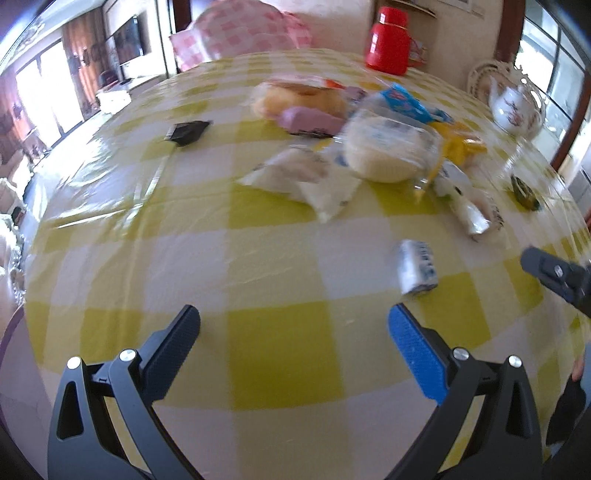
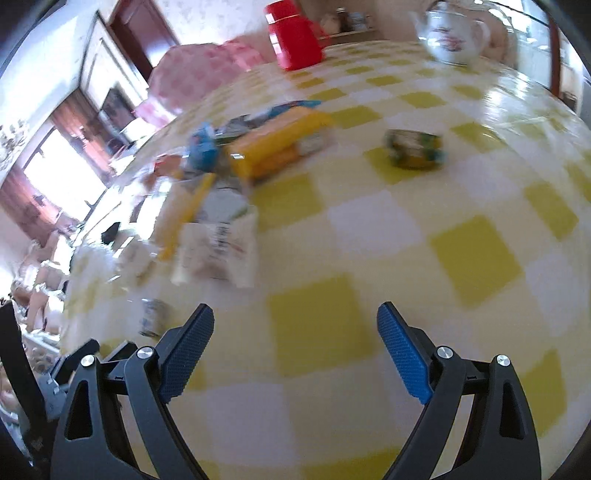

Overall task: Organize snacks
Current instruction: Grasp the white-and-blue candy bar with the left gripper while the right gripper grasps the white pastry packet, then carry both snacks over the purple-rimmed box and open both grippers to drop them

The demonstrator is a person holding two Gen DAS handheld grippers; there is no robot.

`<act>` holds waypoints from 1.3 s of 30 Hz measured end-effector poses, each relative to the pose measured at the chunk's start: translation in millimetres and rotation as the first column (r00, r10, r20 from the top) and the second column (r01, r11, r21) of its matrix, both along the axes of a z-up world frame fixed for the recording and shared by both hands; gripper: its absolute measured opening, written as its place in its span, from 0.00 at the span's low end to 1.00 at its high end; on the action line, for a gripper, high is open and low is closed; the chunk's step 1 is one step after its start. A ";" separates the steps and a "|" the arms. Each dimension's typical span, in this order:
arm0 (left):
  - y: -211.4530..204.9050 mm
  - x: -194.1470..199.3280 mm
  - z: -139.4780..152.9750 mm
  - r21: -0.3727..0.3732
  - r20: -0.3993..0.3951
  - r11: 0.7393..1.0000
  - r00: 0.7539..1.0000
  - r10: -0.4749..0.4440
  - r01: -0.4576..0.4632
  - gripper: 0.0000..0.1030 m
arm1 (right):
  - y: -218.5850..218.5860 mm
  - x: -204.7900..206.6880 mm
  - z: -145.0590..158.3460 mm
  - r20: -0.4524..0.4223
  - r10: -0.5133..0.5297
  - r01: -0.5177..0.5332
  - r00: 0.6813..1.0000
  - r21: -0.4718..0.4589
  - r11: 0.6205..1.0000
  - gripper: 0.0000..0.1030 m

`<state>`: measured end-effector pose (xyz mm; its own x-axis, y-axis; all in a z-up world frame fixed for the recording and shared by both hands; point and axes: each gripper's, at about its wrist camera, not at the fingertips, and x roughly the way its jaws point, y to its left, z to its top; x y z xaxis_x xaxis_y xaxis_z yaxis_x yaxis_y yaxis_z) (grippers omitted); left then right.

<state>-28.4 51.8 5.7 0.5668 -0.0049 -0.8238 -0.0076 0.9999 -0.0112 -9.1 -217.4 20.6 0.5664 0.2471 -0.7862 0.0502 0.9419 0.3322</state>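
Note:
Several wrapped snacks lie on the yellow-and-white checked table: a round pale bun in clear wrap, a white packet, a pink bar, a black packet, a small white-and-blue packet and a green packet. My left gripper is open and empty above the near table. My right gripper is open and empty; its finger shows at the right edge of the left wrist view. The right wrist view shows a yellow pack and the green packet.
A red flask stands at the table's far edge. A white teapot stands at the far right. A pink checked chair cover is behind the table. Both views are motion-blurred.

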 end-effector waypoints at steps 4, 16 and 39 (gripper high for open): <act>14.0 -9.5 4.7 -0.010 0.010 1.000 1.000 -0.007 0.007 0.99 | 30.5 20.8 0.1 -0.003 0.045 -0.045 0.999 -0.036 0.998 0.84; -46.2 -18.1 8.3 0.023 0.056 0.981 0.979 -0.195 0.194 0.99 | 47.4 34.7 -9.0 0.022 0.087 -0.080 0.996 -0.241 0.967 0.54; -70.3 -3.4 5.3 -0.012 0.094 0.970 0.966 -0.243 0.245 0.20 | -40.3 -30.3 7.5 0.204 -0.018 0.033 0.979 -0.069 0.997 0.52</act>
<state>-31.8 -18.4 10.9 0.6189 -0.1707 -0.7667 0.2384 0.9709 -0.0237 -39.4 -257.7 28.1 0.7213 0.1779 -0.6694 0.0132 0.9627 0.2701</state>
